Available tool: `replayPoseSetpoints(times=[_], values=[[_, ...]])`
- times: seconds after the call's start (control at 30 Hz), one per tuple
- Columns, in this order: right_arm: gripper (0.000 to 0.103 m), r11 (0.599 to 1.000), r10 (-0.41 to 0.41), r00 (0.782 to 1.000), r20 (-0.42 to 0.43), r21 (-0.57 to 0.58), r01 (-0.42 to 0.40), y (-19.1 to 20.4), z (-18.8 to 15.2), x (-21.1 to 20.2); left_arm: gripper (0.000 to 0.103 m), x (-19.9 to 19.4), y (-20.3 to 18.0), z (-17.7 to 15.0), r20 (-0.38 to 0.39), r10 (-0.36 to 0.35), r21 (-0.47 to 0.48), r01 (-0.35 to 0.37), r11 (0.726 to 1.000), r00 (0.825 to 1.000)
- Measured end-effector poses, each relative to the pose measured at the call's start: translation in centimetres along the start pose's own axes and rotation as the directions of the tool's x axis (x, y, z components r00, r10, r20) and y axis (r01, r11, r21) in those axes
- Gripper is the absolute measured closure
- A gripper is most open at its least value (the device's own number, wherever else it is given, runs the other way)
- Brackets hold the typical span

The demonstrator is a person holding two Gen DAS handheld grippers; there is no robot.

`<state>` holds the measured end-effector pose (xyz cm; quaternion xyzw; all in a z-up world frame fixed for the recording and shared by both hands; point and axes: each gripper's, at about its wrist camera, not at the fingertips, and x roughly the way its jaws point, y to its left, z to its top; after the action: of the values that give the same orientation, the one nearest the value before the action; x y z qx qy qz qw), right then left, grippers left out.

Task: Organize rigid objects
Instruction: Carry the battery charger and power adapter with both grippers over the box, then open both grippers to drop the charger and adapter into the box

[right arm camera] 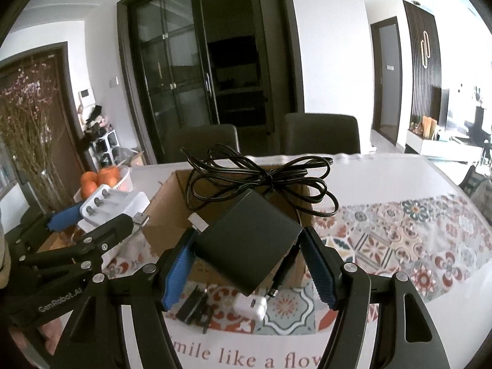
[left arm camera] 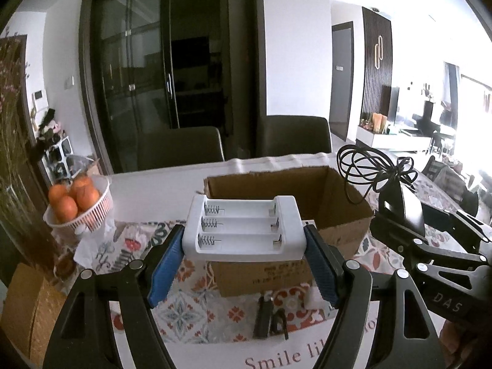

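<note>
My left gripper (left arm camera: 244, 243) is shut on a white battery holder (left arm camera: 243, 227) with three empty slots, held above the near wall of an open cardboard box (left arm camera: 326, 196). It also shows in the right wrist view (right arm camera: 113, 204). My right gripper (right arm camera: 249, 258) is shut on a black power adapter (right arm camera: 249, 246) with a bundled black cable (right arm camera: 261, 178), held over the box (right arm camera: 166, 212). The adapter also shows at the right of the left wrist view (left arm camera: 402, 209).
A black clip (left arm camera: 270, 316) and a white charger plug (right arm camera: 250, 306) lie on the patterned tablecloth (right arm camera: 399, 240) in front of the box. A white basket of oranges (left arm camera: 80, 206) stands at the left. Two dark chairs (left arm camera: 181, 147) stand behind the table.
</note>
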<state>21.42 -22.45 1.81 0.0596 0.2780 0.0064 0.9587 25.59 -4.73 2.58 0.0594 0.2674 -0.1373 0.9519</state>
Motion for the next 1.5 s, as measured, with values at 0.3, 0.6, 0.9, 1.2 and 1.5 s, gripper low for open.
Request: replayPoseSetpoints(times=[0.3,0.6,0.9,1.2,1.5], values=[[0.034,1.0,-0.001,1.0,0.023,-0.02,0.002,-0.1,2.7,1.0,0.028,1.2,-0.3,2.5,0.023,0.025,0.036,-0.026,0.999,0.999],[0.034,0.999,0.006,1.0,-0.021,-0.037,-0.007,-0.3,4.8,3.7,0.028,4.1,-0.1,4.6,-0.026,0.011,0.03,-0.01,0.999,1.0],[0.034,1.0,0.008,0.993,-0.116,-0.023,-0.01,-1.6,5.4,7.4,0.028,7.8,-0.3,5.4,-0.122,-0.011,0.012,0.013,1.0,0.992],[0.034,0.998,-0.018,0.976,-0.218,-0.061,0.004,-1.9,5.9,11.4,0.028,11.4,-0.4,5.5,-0.207,-0.012,0.014,0.016,1.0,0.978],[0.037,0.991,-0.044,0.961,-0.274,-0.13,0.008,-1.2,5.3,13.6,0.028,13.9,-0.2,4.4,-0.275,0.007,0.027,0.001,1.0,0.962]])
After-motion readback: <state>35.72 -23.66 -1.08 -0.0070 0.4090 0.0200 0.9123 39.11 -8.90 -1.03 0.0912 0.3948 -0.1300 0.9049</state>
